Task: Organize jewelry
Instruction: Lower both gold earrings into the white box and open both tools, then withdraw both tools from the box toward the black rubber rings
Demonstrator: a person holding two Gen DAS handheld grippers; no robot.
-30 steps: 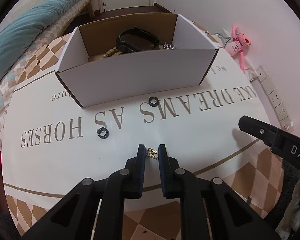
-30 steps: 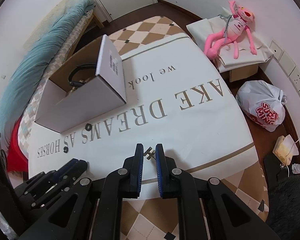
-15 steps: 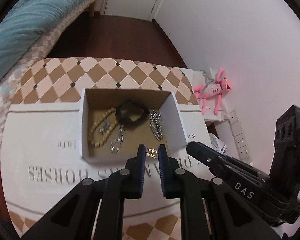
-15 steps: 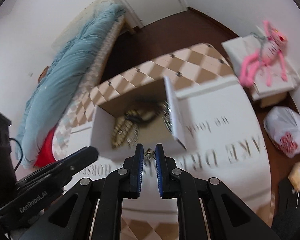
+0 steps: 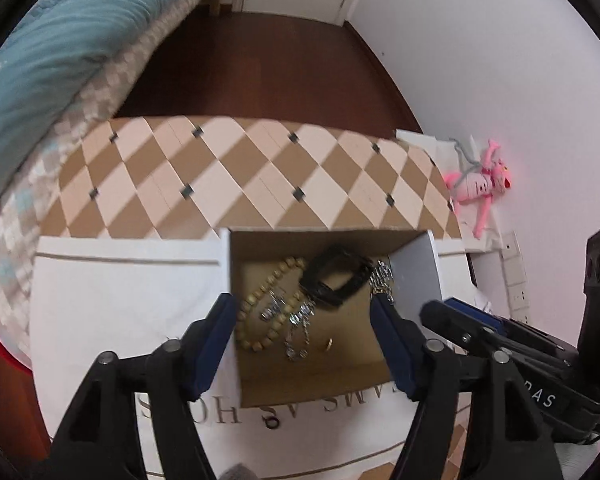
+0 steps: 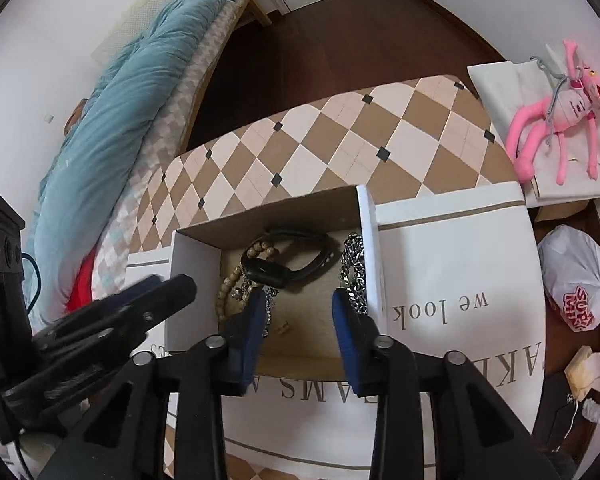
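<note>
- Left gripper (image 5: 304,328): spread wide, empty, above the cardboard box (image 5: 414,264).
- Right gripper (image 6: 298,316): likewise released, empty.
- Gold earring (image 5: 329,344) lies on box floor beside bead bracelet (image 5: 260,316).
- Black ring (image 5: 272,423) on desk (image 5: 112,320).

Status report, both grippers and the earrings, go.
Left gripper open, right gripper open, both over the box. Gold earring lies on box floor. One black ring on the mat, outside.

The left gripper (image 5: 302,326) is seen spread wide above the open cardboard box (image 5: 414,264), in which a bead bracelet (image 5: 260,312), a black watch (image 5: 334,280), silver chains (image 5: 298,326) and a small gold earring (image 5: 329,344) are laid.
</note>
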